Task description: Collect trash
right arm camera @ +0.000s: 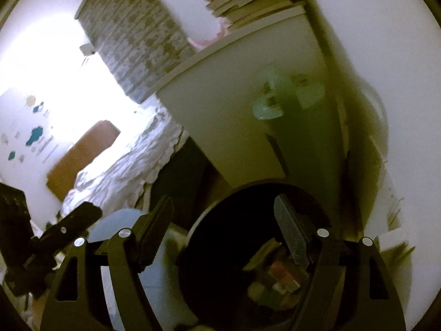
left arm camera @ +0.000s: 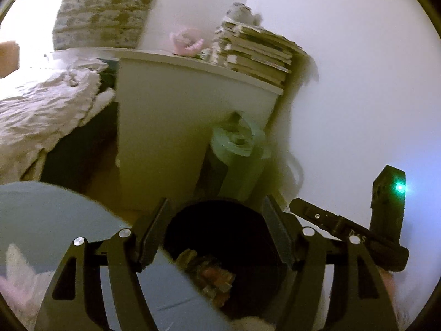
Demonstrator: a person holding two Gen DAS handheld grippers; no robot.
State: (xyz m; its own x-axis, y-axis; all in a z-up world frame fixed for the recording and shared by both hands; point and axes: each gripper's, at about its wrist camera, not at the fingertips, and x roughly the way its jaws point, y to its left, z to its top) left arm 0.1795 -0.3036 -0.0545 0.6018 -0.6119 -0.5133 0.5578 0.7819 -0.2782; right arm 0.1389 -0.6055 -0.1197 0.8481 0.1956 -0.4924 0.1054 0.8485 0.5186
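A black round bin (left arm camera: 182,237) stands low in the left wrist view, with wrappers and scraps of trash (left arm camera: 217,275) inside. My left gripper (left arm camera: 217,207) hangs open just above the bin's mouth, with nothing between its fingers. In the right wrist view the same bin (right arm camera: 220,248) shows its trash (right arm camera: 278,278) at the bottom. My right gripper (right arm camera: 223,201) is open over it and holds nothing. One of the right gripper's fingers (left arm camera: 325,219) pokes in beside the bin.
A white cabinet (left arm camera: 179,124) stands right behind the bin, with stacked books (left arm camera: 256,55) on top. A green roll (left arm camera: 237,151) leans against it. A bed with crumpled sheets (left arm camera: 41,110) lies to the left. A pale blue round surface (left arm camera: 55,220) sits beside the bin.
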